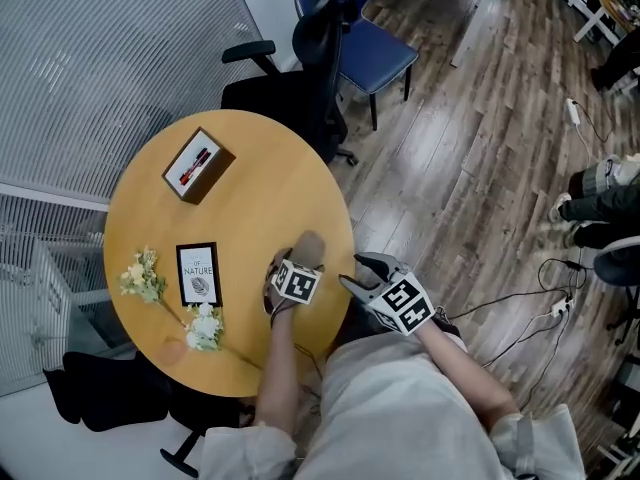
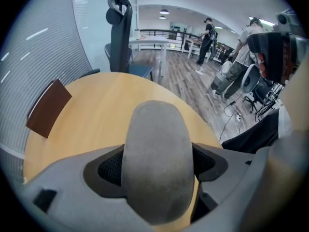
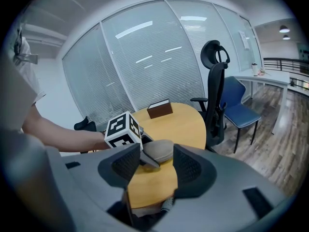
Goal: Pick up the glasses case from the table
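- Your right gripper (image 1: pixel 355 271) hangs just off the table's near edge. Its grey jaws are spread wide with nothing between them. In the right gripper view they frame the case from a little way off, without touching it.
- Your left gripper (image 1: pixel 292 264) is over the near-right part of the round table (image 1: pixel 260 188), with its marker cube (image 1: pixel 297 283) facing up. Its jaws are closed onto the glasses case (image 2: pixel 157 163), and the black textured pads press against its two long sides.
- The case is a rounded, elongated pod in matte grey with a suede-like nap.
- Its long axis runs straight out along the left jaws, and its domed end points away from you toward the table's far-right rim. The jaws hold it across its short width.
- You cannot tell whether its underside touches the tabletop.
- The tabletop is smooth pale wood.
- Left of the case, a black-framed card (image 1: pixel 198 274) lies flat, with white and yellow flower sprigs (image 1: pixel 204 326) just beside it.
- Farther across, well apart from the case, sits a brown box (image 1: pixel 198 165) with a white inside and something red in it.
- Beyond the table stand a black office chair (image 1: pixel 318 28) and a blue chair (image 1: pixel 378 53).
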The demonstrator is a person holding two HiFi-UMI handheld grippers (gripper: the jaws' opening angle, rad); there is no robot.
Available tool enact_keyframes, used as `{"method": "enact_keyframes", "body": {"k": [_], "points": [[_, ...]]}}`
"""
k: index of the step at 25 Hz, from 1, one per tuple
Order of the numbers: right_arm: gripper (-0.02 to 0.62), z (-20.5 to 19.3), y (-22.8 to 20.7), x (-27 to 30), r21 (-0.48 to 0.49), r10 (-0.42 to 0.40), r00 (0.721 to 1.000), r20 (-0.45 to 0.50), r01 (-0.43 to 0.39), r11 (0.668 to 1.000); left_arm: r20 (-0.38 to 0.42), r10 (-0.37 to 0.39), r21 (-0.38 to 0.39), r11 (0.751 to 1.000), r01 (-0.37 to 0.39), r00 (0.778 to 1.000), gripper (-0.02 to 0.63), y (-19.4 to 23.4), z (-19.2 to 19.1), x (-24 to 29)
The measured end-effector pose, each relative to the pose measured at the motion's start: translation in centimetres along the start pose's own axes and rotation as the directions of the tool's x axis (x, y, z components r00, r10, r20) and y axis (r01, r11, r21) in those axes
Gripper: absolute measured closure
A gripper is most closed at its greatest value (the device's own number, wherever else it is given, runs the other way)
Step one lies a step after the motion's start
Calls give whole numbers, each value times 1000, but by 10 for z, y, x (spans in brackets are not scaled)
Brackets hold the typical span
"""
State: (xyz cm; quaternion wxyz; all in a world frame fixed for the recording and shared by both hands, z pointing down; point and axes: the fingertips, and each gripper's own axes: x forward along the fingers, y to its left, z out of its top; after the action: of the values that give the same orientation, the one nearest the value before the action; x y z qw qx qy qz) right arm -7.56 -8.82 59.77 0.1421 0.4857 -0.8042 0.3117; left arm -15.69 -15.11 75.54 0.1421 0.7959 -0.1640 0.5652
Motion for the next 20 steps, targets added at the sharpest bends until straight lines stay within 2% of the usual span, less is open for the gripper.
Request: {"method": "enact_keyframes", "body": {"k": [8,17,20], "points": [[385,-2,6,-7,-30,52,999,-6,-52,998,68,-1,-108,994,9,998,230,-13,3,-22],[385,-2,10,-18,-58,106,994,-3,-106,993,132,56,-178,984,-32,990,230,-25,11,-57],[385,-2,11,-21,-59,123,992,7,-122,991,180,66,-191,981,-31,982,229,-31,17,-66]]}}
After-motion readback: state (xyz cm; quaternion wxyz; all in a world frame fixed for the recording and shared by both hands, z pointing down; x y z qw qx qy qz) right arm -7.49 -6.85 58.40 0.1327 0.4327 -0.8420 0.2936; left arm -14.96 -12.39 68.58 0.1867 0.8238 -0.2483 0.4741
